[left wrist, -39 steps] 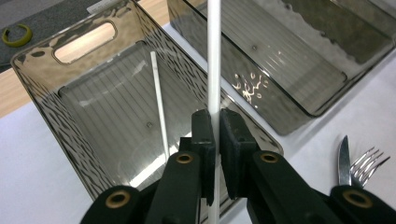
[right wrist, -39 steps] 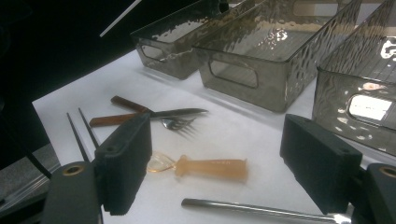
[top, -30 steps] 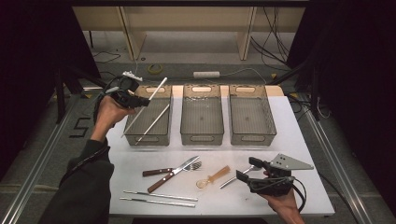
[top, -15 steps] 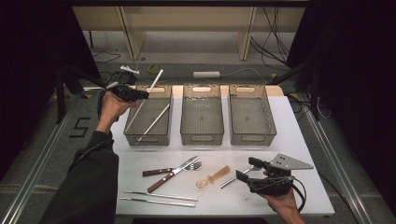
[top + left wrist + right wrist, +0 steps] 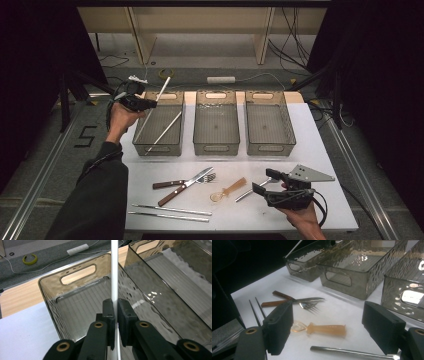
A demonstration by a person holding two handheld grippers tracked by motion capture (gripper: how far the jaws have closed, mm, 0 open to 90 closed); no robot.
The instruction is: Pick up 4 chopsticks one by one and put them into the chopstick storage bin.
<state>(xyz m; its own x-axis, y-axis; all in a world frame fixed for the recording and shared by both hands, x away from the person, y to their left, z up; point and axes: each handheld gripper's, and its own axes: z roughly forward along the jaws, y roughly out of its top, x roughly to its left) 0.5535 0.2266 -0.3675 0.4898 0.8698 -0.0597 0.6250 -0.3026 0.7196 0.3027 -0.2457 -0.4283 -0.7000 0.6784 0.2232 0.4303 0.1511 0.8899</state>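
Note:
My left gripper [image 5: 151,104] is held over the back left corner of the left grey bin [image 5: 157,149] and is shut on a white stick [image 5: 164,87]. In the left gripper view the jaws [image 5: 115,311] pinch that stick [image 5: 114,270] above the bin's rim [image 5: 50,280]. The stick slants steeply, with its lower part reaching into the bin. A second white stick [image 5: 165,131] lies inside the same bin. My right gripper [image 5: 263,181] rests open near the table's front right. Its wide jaws [image 5: 327,325] frame a translucent orange spoon [image 5: 325,329] and a metal spoon's handle [image 5: 352,352] without touching them.
Two more grey bins, middle [image 5: 216,148] and right [image 5: 270,149], stand beside the left one. On the white table lie a wooden-handled knife [image 5: 182,187], a fork [image 5: 167,184], the orange spoon [image 5: 230,189], the metal spoon [image 5: 248,191] and two metal chopsticks [image 5: 170,210].
The held white stick's upper end has swung left, so it stands steeper, and my left hand has sunk slightly toward the left bin. The right gripper has stayed put.

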